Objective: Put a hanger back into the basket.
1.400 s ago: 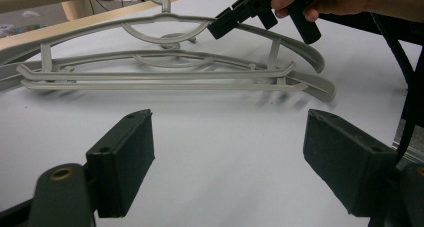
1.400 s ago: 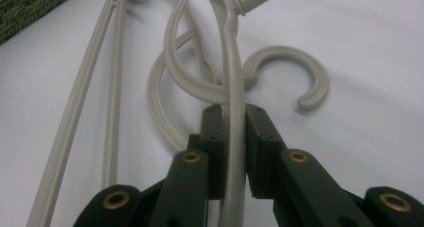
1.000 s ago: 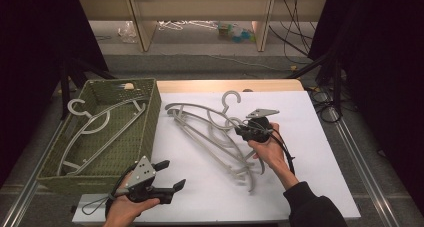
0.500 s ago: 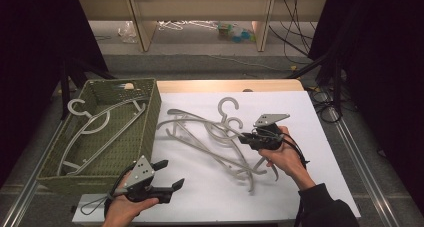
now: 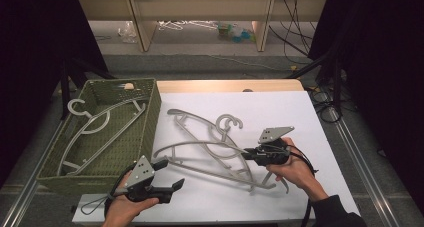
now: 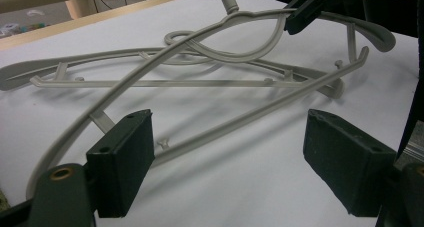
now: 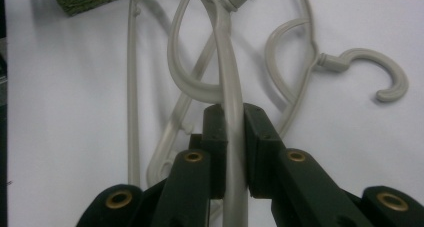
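Our right gripper (image 5: 248, 153) is clamped on the arm of a grey hanger (image 5: 200, 146), which stretches away from its jaws toward our left gripper (image 5: 169, 174). That one stands wide open, holding nothing, the hanger's far end just beyond its jaws, a second hanger (image 5: 210, 129) tangled underneath.

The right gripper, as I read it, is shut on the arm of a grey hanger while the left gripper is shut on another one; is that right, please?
Not quite: the left gripper is open, its fingers apart with nothing between them, as the left gripper view shows. The right gripper is indeed shut on the arm of a grey hanger.
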### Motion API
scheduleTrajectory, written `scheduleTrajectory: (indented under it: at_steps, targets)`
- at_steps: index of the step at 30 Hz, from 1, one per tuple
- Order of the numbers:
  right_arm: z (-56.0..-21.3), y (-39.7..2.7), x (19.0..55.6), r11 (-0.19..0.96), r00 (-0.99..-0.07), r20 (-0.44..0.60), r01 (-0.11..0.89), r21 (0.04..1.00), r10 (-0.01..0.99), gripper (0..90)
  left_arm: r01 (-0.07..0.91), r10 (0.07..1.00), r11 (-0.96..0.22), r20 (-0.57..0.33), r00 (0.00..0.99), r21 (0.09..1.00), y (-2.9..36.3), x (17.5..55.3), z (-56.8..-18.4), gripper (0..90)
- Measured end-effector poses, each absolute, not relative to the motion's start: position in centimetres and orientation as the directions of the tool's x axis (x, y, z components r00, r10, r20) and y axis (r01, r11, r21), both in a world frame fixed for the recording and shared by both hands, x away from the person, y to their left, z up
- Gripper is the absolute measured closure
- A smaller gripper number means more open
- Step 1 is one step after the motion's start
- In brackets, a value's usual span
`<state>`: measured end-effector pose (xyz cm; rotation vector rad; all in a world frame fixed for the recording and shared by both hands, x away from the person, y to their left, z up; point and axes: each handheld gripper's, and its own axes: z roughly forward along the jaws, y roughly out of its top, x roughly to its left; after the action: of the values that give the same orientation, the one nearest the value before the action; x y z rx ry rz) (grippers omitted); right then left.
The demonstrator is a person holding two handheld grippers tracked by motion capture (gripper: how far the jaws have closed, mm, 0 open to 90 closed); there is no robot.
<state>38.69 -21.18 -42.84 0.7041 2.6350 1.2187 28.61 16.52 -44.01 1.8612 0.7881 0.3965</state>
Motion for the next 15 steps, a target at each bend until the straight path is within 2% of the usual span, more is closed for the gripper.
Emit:
scheduleTrajectory:
  at_steps: [9, 15]
  targets:
    - [-42.8, -21.3, 37.3, 0.577, -0.900, 0.060, 0.327, 0.748, 0.433, 81.9, 0.334, 0.663, -0.252, -0.089, 0.743, 0.908, 16.1, 28.8, -44.0, 20.3]
    - [-42.7, -21.0, 36.6, 0.589, -0.915, 0.046, 0.295, 0.752, 0.400, 81.9, 0.321, 0.649, -0.257, -0.084, 0.756, 0.912, 15.1, 29.8, -43.5, 23.7]
